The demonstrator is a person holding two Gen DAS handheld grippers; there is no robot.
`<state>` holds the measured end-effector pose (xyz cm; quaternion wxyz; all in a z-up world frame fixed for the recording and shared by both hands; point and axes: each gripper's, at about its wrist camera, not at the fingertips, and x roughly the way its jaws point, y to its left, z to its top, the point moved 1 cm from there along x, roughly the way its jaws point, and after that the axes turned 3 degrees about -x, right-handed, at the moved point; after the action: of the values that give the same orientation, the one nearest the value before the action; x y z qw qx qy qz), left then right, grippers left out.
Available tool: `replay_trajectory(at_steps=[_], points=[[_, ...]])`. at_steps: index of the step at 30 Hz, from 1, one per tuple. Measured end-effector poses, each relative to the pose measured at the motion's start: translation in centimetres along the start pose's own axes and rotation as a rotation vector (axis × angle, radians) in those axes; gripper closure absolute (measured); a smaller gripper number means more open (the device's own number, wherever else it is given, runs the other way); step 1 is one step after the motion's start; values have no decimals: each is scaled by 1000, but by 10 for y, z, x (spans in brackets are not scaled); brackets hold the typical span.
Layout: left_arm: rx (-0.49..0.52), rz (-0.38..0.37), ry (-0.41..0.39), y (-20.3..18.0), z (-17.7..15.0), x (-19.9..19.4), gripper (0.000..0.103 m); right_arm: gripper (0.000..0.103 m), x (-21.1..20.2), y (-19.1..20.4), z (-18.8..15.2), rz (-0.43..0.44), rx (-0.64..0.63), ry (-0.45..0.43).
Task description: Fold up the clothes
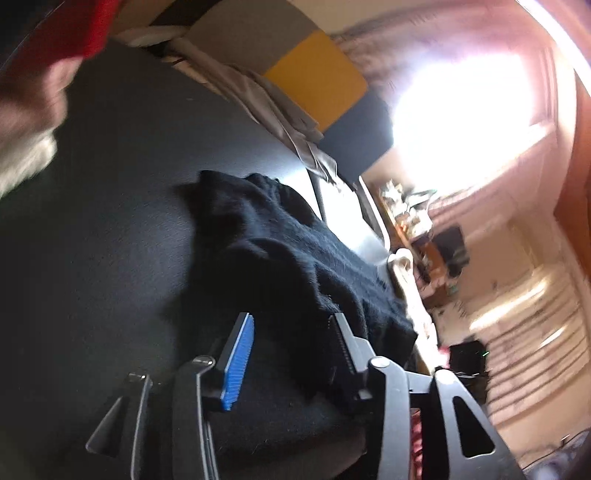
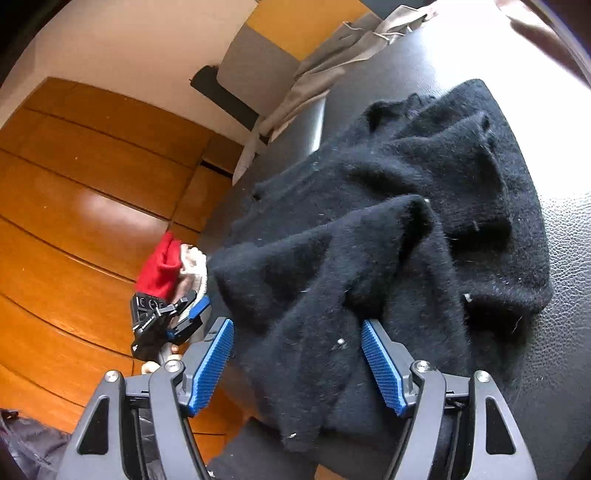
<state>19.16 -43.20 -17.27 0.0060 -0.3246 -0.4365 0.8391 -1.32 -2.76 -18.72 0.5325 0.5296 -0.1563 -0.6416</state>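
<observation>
Looking along the left gripper [image 1: 291, 325] in the left wrist view, its two fingers stand wide apart at the lower middle of the frame, holding nothing. One blue ribbed pad [image 1: 238, 363] faces the camera; the other finger shows only its dark edge. One black fuzzy sweater [image 1: 295, 258] lies crumpled on a dark surface [image 1: 110, 221], stretching from the centre toward the lower right. The view is tilted and blurred. A red sleeve [image 1: 70, 29] fills the upper left corner.

In the right wrist view, the right gripper [image 2: 297, 336] sits at the bottom centre, its two blue pads spread wide with a hanging fold of the sweater [image 2: 388, 240] between them; the jaws are not closed on it. The sweater covers the centre and right, draped over the surface's edge. At left of centre the left gripper [image 2: 192, 314] appears small, beside the sweater's edge, with the red sleeve [image 2: 159, 269] above it. White markings on its black body are too small to read. Wooden floor [image 2: 74, 184] fills the left.
</observation>
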Motion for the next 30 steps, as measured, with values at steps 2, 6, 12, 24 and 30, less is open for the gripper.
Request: replay_trajectory(at_steps=[2, 6, 12, 24, 30], points=[[38, 16, 30, -7, 1, 12, 54, 29, 0, 1, -5, -10, -11, 5], [120, 83, 130, -26, 1, 46, 53, 29, 1, 4, -14, -29, -32, 14], [197, 107, 185, -46, -15, 58, 55, 21, 2, 10, -25, -42, -86, 26], [64, 41, 142, -24, -11, 49, 58, 11, -21, 31, -54, -99, -124, 18], [116, 90, 147, -33, -12, 51, 63, 71, -19, 23, -63, -174, -112, -21]])
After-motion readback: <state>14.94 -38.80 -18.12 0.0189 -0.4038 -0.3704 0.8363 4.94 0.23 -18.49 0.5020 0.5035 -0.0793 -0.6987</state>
